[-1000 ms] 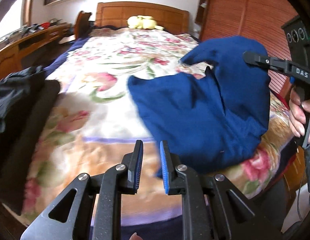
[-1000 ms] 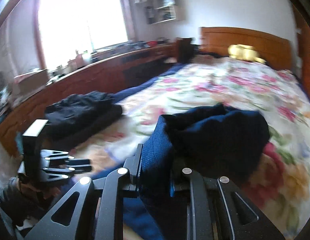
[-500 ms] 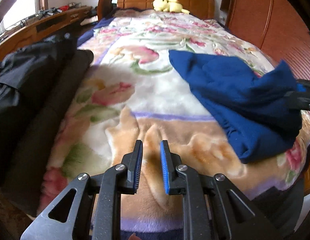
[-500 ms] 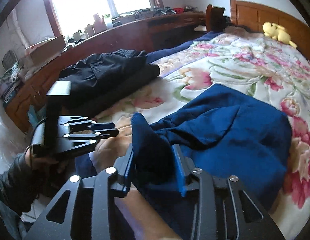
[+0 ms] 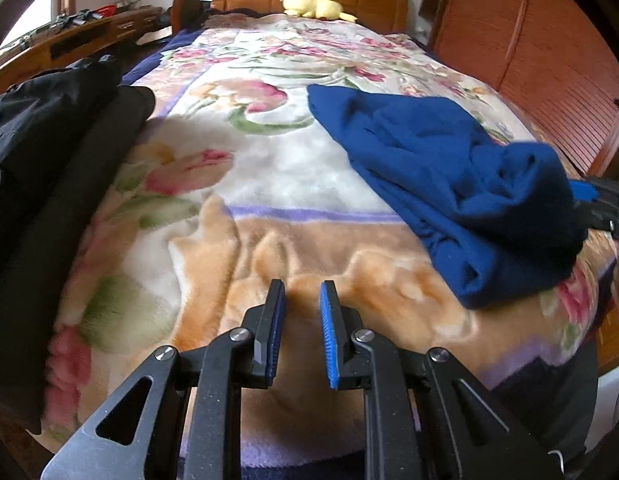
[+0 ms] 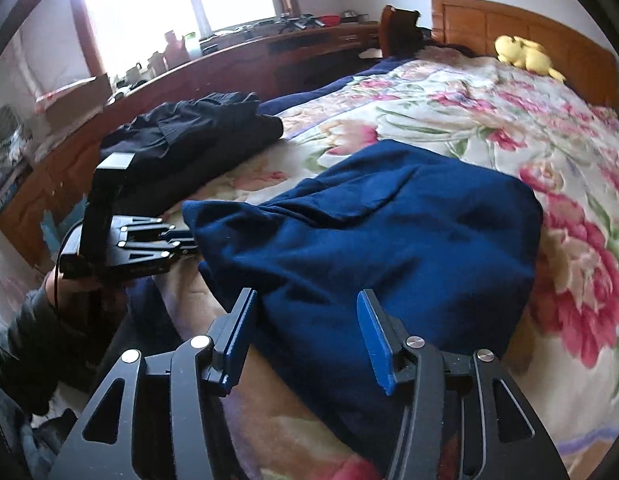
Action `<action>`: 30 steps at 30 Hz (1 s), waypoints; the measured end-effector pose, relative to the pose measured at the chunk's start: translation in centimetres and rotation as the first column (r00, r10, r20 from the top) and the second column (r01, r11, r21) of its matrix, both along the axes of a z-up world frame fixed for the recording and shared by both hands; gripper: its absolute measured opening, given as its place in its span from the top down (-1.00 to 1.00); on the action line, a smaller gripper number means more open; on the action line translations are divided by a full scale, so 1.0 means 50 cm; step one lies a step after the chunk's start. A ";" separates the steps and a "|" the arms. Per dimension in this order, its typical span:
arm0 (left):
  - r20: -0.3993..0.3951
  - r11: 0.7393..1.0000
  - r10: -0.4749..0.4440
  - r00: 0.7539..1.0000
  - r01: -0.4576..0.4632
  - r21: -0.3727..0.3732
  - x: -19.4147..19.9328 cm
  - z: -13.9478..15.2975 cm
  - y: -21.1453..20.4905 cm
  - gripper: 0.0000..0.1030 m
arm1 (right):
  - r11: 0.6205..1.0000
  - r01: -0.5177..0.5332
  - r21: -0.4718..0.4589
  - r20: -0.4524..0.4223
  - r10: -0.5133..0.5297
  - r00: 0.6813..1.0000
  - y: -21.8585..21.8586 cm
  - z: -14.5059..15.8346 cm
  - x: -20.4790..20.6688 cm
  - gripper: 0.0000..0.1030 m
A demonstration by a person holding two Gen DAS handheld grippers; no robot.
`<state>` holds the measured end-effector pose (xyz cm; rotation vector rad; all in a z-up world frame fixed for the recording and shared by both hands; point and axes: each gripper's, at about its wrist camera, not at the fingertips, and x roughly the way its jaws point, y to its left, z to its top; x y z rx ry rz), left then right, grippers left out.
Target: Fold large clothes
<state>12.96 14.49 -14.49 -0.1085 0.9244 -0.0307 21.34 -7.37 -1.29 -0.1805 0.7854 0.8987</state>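
1. The blue garment (image 6: 389,232) lies in a loose, rumpled heap on the bed (image 5: 269,168), close to its foot edge and toward its right side. It is not yet spread flat, so by my reading the fold itself has not begun.

2. The right claw (image 6: 305,334) has just been opening; its jaws now stand apart with the near edge of the cloth lying between them, and the pads do not press on it. That looks like a release, the garment set down where it can be laid out.

3. The left claw (image 5: 302,332) hangs over bare blanket near the foot edge, beside the garment and not touching it. Its jaws are a narrow gap apart with nothing between them. It seems to wait for a corner to take.

4. A person's hand (image 6: 65,284) in a dark sleeve holds the left tool.

5. The bed carries a plush floral blanket, soft and likely to drag on cloth pulled across it. A pile of black clothes (image 5: 49,120) lies along its left edge, well apart from the blue one.

6. A yellow soft toy (image 5: 315,4) rests at the wooden headboard (image 6: 521,28). A long wooden desk (image 6: 237,60) runs under a bright window, and slatted wooden doors (image 5: 549,64) stand to the right of the bed.
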 end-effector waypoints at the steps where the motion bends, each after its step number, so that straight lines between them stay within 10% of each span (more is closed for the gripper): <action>1: -0.002 1.000 -0.005 1.000 0.005 -0.001 0.001 -0.002 -0.002 0.64 | 1.000 0.003 0.006 -0.004 -0.003 1.000 0.000 -0.002 0.002 -0.06; 10: -0.033 0.994 -0.092 0.995 0.089 -0.069 0.013 -0.018 -0.019 0.53 | 1.000 0.004 -0.010 0.034 -0.003 0.999 0.007 -0.002 -0.014 -0.10; 20: -0.043 0.981 -0.187 0.981 0.184 -0.069 0.023 -0.026 -0.088 -0.68 | 0.999 0.037 -0.014 0.061 -0.036 0.997 -0.024 0.002 -0.028 -0.17; 30: -0.041 0.985 -0.173 0.984 0.172 -0.028 0.018 -0.021 -0.106 -0.94 | 0.996 0.080 -0.027 0.103 -0.077 0.992 -0.062 0.006 -0.038 -0.19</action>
